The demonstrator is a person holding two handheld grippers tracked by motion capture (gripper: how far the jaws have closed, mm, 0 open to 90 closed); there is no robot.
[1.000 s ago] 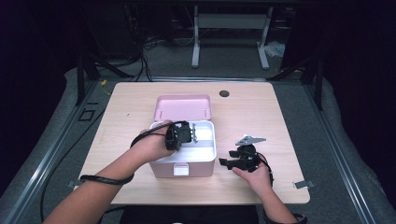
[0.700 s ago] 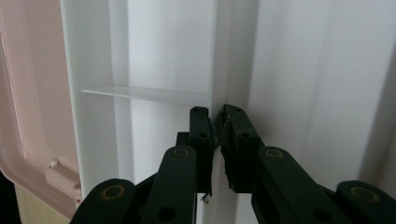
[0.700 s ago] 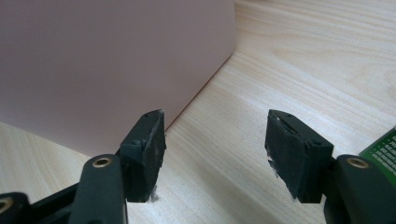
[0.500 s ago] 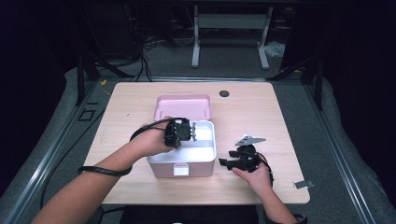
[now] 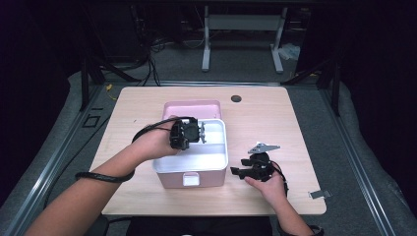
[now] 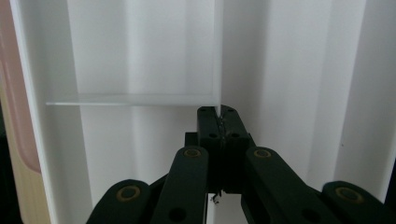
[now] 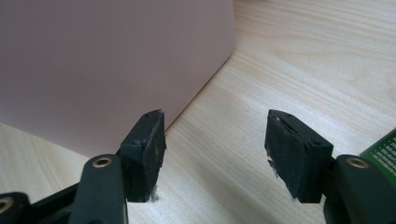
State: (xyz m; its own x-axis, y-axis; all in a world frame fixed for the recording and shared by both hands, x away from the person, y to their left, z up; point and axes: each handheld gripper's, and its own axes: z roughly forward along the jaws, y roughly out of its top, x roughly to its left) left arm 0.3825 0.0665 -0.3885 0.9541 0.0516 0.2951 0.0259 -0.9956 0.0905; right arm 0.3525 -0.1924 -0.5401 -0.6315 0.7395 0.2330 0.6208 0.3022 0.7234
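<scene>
A light wooden table with rounded corners [image 5: 147,103] stands in a dark room. A small round black hole [image 5: 236,98] sits near its far edge. The floor under the table is covered by a grey soft mat [image 5: 354,162]. Long silver metal rails [image 5: 54,162] run along the mat on both sides of the table. Behind the table stands a white metal frame with two legs [image 5: 241,29]. Black cables [image 5: 152,54] lie tangled on the grey floor near it. A small grey clip [image 5: 319,194] lies at the near right corner of the table. The sides of the room are very dark.
</scene>
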